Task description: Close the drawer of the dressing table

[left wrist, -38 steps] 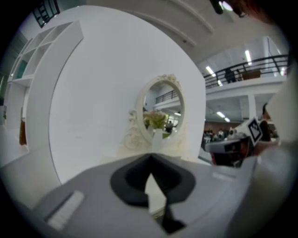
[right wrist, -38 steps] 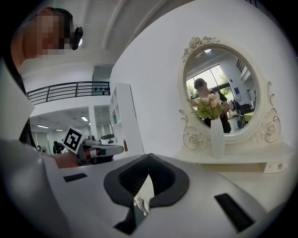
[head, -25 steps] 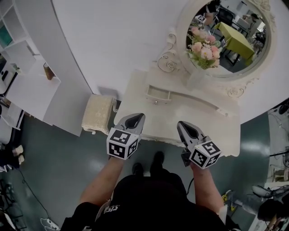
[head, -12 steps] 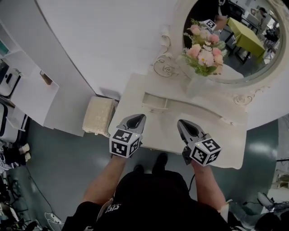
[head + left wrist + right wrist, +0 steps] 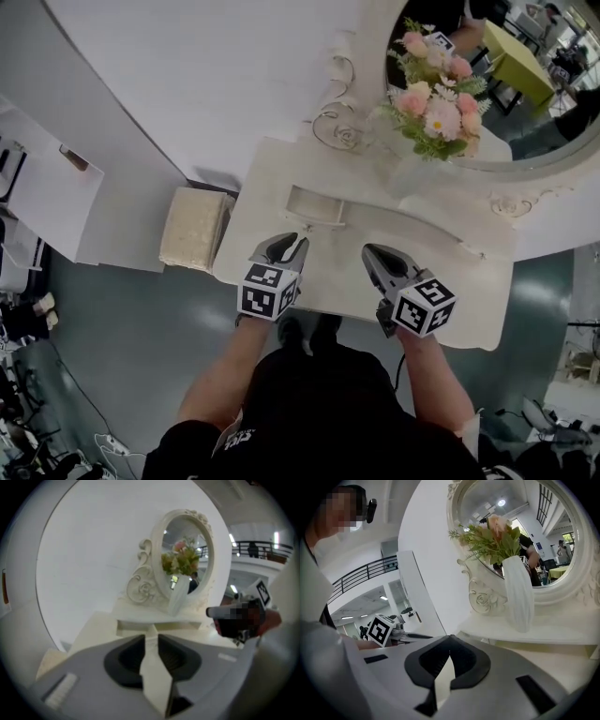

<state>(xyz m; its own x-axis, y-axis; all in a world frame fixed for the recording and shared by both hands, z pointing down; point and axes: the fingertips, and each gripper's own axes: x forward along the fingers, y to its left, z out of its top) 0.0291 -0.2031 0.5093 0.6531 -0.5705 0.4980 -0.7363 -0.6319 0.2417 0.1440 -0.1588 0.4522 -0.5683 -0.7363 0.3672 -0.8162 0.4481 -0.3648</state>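
Observation:
The white dressing table (image 5: 459,291) has a small drawer (image 5: 314,208) pulled out of its raised back shelf, left of centre. My left gripper (image 5: 298,242) hovers over the tabletop just in front of that drawer. Its jaws have just been opening and stand open with nothing between them. In the left gripper view the drawer front (image 5: 136,626) lies straight ahead of the left gripper (image 5: 151,637). My right gripper (image 5: 367,251) is shut and empty, over the tabletop to the right of the drawer. The right gripper (image 5: 449,641) points towards the vase.
A white vase of pink flowers (image 5: 417,150) stands on the back shelf before the oval mirror (image 5: 534,103). A cushioned stool (image 5: 192,230) sits left of the table. A white shelf unit (image 5: 47,187) stands further left. The person's feet (image 5: 309,330) are under the table's front edge.
Both grippers have moved forward and down over the tabletop, closer to the drawer. The left gripper's jaws, shut before, now stand apart. The right gripper has stayed shut.

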